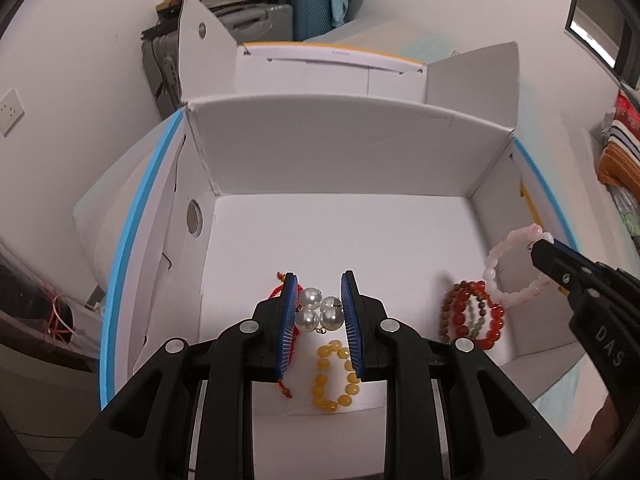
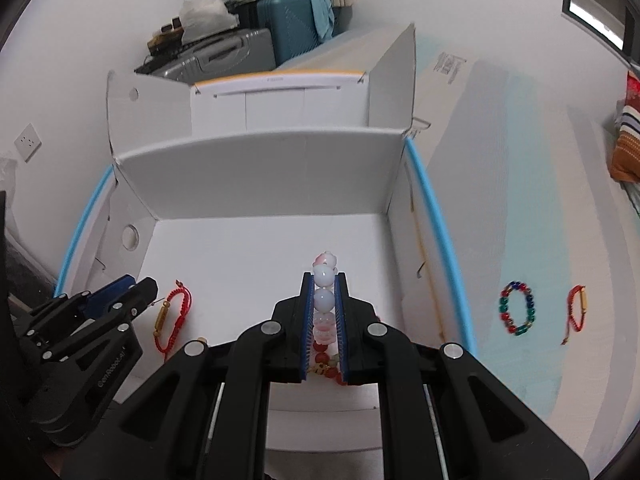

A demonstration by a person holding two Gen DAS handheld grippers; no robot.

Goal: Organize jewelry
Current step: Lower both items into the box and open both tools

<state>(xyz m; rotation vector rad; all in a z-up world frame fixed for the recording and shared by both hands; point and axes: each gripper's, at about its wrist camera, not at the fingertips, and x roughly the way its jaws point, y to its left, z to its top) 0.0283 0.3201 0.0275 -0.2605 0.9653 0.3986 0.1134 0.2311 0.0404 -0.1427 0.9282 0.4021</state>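
Note:
My left gripper [image 1: 319,277] is shut on a cluster of white pearls [image 1: 318,312], low over the floor of an open white box [image 1: 340,152]. A yellow bead bracelet [image 1: 334,376] lies on the box floor under it, and a red cord bracelet [image 1: 285,389] is partly hidden by its left finger. My right gripper [image 2: 324,277] is shut on a pink-white bead bracelet [image 2: 323,280], which hangs over the right side of the box [image 2: 260,176]. Red and brown bead bracelets [image 1: 472,320] lie stacked below it.
Outside the box, on the white surface to its right, lie a multicoloured bead bracelet [image 2: 516,307] and another red cord bracelet [image 2: 576,312]. A second open white box [image 2: 280,100] stands behind. Suitcases [image 2: 288,28] are stacked by the far wall.

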